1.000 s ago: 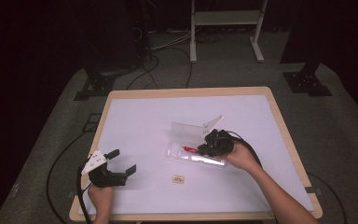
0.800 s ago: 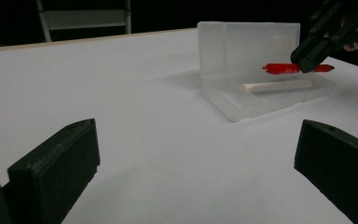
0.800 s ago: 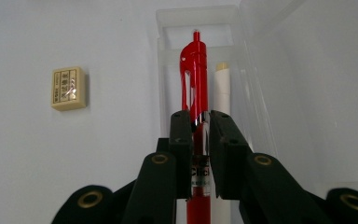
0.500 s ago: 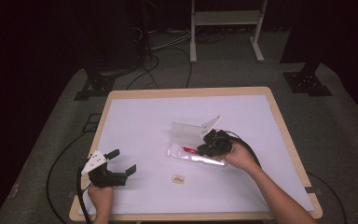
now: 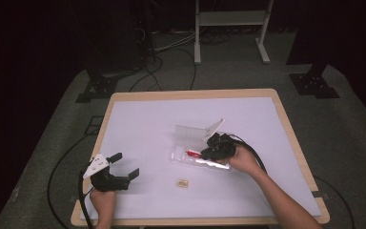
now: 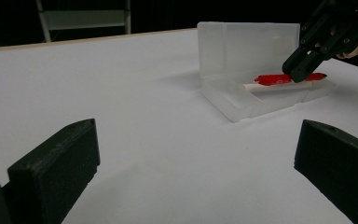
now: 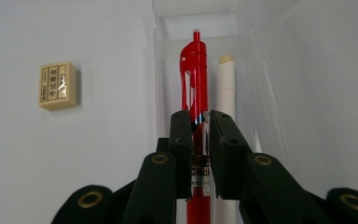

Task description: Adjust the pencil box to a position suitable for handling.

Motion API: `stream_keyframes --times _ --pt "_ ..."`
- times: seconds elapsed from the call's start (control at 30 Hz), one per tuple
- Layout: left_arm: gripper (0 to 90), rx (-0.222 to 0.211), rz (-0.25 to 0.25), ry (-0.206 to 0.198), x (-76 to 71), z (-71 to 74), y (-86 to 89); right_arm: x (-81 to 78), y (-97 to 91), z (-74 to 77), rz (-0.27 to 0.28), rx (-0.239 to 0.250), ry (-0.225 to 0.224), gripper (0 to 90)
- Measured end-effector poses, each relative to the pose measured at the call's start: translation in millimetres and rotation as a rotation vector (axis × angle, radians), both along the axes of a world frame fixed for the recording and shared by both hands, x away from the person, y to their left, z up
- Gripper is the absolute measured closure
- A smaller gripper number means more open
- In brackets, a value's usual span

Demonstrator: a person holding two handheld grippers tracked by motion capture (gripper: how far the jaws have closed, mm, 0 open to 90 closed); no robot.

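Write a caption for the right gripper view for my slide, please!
Right gripper shut on a red pen in a clear case, beside a white pen.

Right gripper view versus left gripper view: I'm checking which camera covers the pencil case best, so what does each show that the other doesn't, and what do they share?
The right gripper view alone gives the small cream eraser lying left of the case, and the right hand-held gripper shut on the red pen, seen from behind its jaws. The left gripper view alone gives the upright lid of the clear case and the left hand-held gripper open over the white table. Both show the red pen, the white pen beside it and the case.
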State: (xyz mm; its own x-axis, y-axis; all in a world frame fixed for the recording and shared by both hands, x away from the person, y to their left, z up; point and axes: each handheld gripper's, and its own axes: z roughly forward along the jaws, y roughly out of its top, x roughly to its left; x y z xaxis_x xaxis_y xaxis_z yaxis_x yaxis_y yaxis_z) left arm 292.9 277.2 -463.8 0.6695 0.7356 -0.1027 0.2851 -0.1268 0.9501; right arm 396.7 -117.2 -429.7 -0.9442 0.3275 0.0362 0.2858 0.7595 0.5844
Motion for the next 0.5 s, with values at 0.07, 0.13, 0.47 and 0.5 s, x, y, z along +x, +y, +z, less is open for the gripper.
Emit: stream_keyframes --times 0.07,0.13,0.47,0.5 --pt "0.0 0.002 0.0 0.0 0.0 0.0 0.1 0.3 0.7 -1.5 -0.002 -0.001 0.006 79.1" --pt "0.0 0.0 0.0 0.0 0.0 0.0 0.1 0.8 1.3 -3.0 0.0 -0.006 0.008 79.2" --pt "0.0 0.0 -0.001 -0.001 0.0 0.0 0.1 4.5 2.3 -9.5 -0.006 -0.013 0.025 79.2" --pt "0.0 0.0 -0.001 -0.001 0.0 0.0 0.1 4.5 2.5 -10.0 -0.005 -0.014 0.024 79.2"
